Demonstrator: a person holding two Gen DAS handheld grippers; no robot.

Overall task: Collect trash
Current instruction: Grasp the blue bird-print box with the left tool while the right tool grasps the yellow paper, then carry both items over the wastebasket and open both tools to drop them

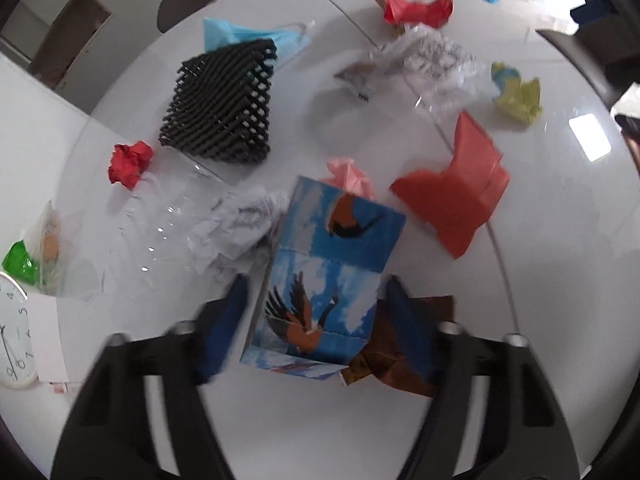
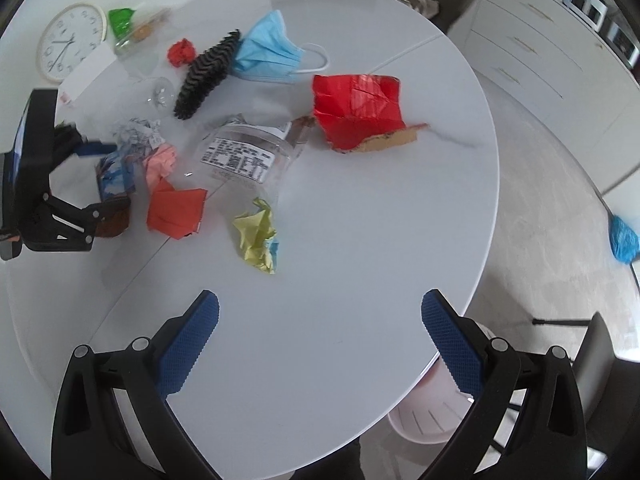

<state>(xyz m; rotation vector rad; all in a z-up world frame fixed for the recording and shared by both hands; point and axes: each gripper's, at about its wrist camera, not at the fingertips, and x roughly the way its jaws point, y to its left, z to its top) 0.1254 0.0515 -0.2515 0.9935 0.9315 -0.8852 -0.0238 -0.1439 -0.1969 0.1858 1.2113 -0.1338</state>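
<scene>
While left tool (image 1: 316,312) straddles bird-print box (image 1: 320,280) unclamped, long axis pointing away, only right view shows pink bin (image 2: 424,420); right tool (image 2: 320,336) apart, empty.

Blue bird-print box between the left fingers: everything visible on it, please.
The blue bird-print box looks like thin printed cardboard: sky-blue panels with white clouds and flying geese in brown and black. It stands on the white table, tilted, edges creased. The left gripper straddles it with fingers open, gaps on both sides. Pink crumpled paper lies behind it, white crumpled paper at its left, a brown wrapper against its lower right corner.
</scene>
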